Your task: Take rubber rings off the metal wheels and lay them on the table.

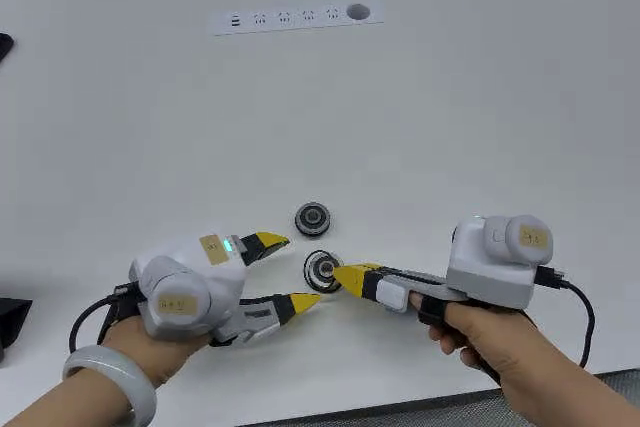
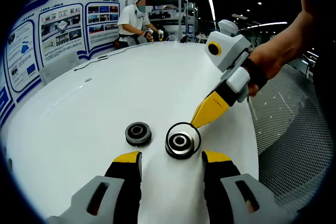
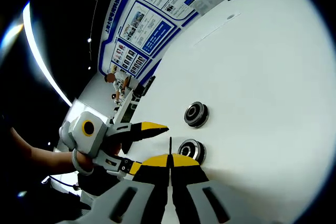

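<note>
Rubber ring hugs the near wheel, which lies on the white desk at 6 o'clock of the second wheel. Your right tongs, closed on nothing, touch its rim at 3 o'clock, likely to pry the ring up. Your left tongs gape wide and empty at 9 o'clock, ready to steady it.

A tech lab or showroom: blue-framed info posters hang beyond the jaws, storage racks past the long white counter.
</note>
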A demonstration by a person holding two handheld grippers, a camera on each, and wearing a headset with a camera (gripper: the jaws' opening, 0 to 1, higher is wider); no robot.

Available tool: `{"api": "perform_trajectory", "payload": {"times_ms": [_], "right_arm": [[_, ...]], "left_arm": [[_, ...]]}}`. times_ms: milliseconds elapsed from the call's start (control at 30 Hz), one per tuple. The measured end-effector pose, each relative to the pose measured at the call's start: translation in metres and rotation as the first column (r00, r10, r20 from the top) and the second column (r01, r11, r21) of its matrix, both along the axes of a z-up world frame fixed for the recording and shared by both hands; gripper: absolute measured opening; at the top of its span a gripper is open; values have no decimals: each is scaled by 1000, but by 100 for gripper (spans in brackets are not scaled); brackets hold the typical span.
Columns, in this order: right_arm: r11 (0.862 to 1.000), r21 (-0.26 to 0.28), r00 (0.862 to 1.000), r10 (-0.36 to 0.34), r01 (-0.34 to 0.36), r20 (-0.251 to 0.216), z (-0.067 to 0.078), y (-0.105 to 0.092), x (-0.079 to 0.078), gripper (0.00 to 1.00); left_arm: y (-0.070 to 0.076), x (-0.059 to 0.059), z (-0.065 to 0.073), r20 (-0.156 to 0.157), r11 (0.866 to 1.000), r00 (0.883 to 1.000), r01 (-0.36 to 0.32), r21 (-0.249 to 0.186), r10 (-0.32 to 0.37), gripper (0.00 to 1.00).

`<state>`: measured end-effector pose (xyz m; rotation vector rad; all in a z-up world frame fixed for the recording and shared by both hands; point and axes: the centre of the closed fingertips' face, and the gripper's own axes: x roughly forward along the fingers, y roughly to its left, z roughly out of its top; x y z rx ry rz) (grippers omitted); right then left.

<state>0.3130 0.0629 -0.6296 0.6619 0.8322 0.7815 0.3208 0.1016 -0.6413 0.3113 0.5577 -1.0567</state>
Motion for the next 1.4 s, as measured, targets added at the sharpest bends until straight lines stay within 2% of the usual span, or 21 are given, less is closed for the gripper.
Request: {"api": "perform_trajectory", "payload": {"times_ms": [300,533,833,1100,1400], "right_arm": [[998,12,998,-55,55,7,9,-19,4,2],[993,1,993,-117,117,0,5,-40,10,2],[984,-5,984,-177,177,-5,2,-58,22,2],[972,-34,972,-232,231,-34,-13,-69,34,2],[964,-82,965,-256,251,-53,-27,-73,41,2]], "left_arm": [[19,0,-4,-9,998,998,-61,0,61,59],[31,-1,-5,-18,994,994,-107,-7,107,68],[37,-3,-6,-26,989,989,-146,-12,145,76],[41,-6,-6,-36,986,986,-164,-18,163,77],[44,-6,-6,-38,985,985,-169,-15,169,76]]}}
